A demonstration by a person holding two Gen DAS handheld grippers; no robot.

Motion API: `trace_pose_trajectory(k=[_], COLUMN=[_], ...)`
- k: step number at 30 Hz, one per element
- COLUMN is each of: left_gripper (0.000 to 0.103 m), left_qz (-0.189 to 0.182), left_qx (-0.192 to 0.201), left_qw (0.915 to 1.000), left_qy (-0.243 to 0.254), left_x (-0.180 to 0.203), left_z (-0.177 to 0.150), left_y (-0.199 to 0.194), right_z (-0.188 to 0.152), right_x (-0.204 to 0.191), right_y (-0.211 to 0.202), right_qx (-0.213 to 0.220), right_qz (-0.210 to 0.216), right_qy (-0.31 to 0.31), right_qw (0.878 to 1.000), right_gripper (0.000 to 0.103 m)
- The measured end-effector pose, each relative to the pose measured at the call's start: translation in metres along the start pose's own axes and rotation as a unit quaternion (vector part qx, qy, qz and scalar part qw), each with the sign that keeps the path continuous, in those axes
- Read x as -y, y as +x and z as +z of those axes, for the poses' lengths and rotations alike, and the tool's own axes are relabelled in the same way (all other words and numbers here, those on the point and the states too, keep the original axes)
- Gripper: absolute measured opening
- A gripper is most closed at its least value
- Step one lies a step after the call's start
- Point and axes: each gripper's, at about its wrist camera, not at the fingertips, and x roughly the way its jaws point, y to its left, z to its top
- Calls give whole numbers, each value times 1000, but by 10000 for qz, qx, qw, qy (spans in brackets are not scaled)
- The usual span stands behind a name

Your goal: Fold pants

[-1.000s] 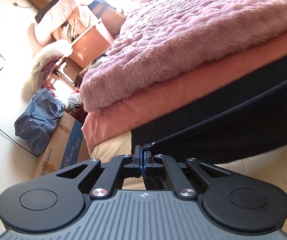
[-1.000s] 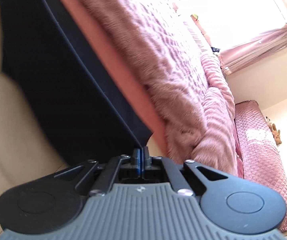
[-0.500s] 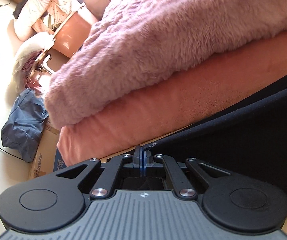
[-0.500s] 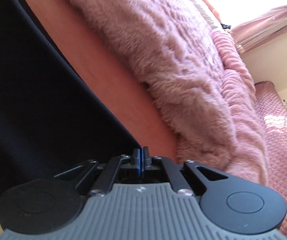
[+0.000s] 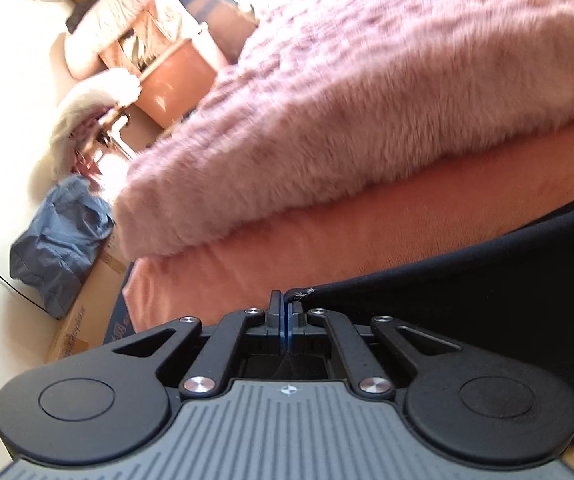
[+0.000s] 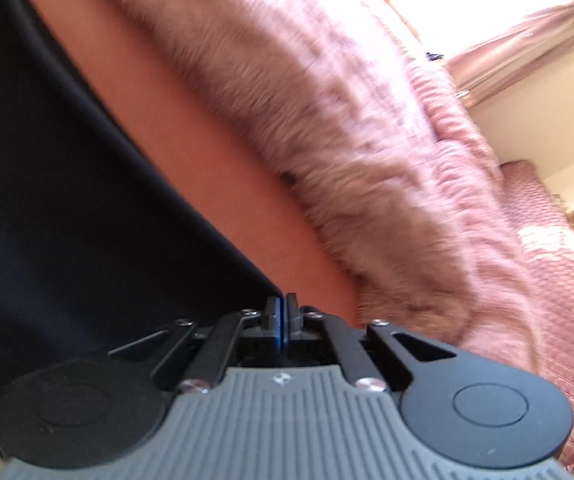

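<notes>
Dark navy pants [image 5: 487,280] stretch from my left gripper [image 5: 286,300] off to the right, their frayed corner pinched between its closed fingers. In the right wrist view the same pants [image 6: 67,200] fill the left half, and my right gripper [image 6: 282,303] is shut on their other corner. The cloth hangs taut between both grippers, just in front of the bed's salmon sheet [image 5: 327,240]. How the rest of the pants lie below is hidden by the gripper bodies.
A fluffy pink blanket [image 5: 367,100] covers the bed beyond the sheet. Left of the bed stand a blue bag [image 5: 59,240] on a cardboard box [image 5: 83,320], an orange cabinet [image 5: 175,80] and piled laundry. A quilted pink cover [image 6: 547,260] and a curtain [image 6: 527,48] lie at the right.
Both grippers carried the pants towards the bed and lower; the sheet and blanket now loom larger. The grip on both corners is unchanged. The right view barely shifted over the last half second.
</notes>
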Motion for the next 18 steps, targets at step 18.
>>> trace_pose_trajectory(k=[18], left_gripper=[6], left_qz=[-274], left_qx=[-761], left_qw=[9963], left_qy=[274], left_x=[31], left_z=[12], left_y=[71], right_z=[11], right_x=[4], right_y=[68], right_qx=[-625], right_qz=[274], right_qy=[788], right_qw=[9946], right_gripper=[0])
